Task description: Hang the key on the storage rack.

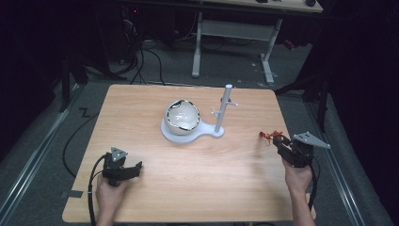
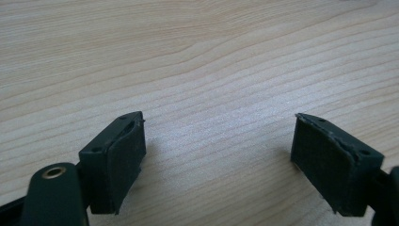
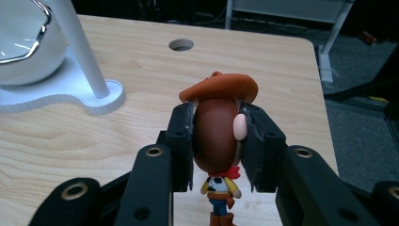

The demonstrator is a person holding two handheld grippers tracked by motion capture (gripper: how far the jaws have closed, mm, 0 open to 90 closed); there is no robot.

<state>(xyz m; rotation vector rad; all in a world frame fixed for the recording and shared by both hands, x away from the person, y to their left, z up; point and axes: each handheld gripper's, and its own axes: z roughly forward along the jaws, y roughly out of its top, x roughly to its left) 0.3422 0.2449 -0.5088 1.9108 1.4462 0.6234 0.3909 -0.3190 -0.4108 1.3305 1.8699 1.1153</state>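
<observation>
Right claw (image 3: 216, 141) is clamped on the figure (image 3: 217, 141), a small cowboy with a brown hat; both pads press the sides of its head, and its body hangs below between the jaws. In the high view I see this claw (image 1: 281, 141) at the right edge of the bench (image 1: 188, 188), about midway between near and far, the figure (image 1: 272, 135) showing as a small red-orange spot at its tip. Whether the figure's boots touch the wood I cannot tell. Left claw (image 2: 219, 160) has its jaws wide apart with nothing between them, just bare wood grain beneath. In the high view it (image 1: 136, 168) sits at the near left of the bench, resting low over the surface, tips pointing right. Well apart from both claws, toward the far middle, stands a white stand (image 1: 207, 133) with an upright peg post (image 1: 225, 107) on its right side and a white bowl (image 1: 182, 115) with a dark, wavy rim on its left. A round hole (image 3: 181, 44) in the bench top lies far of the figure in the right gripper view.
</observation>
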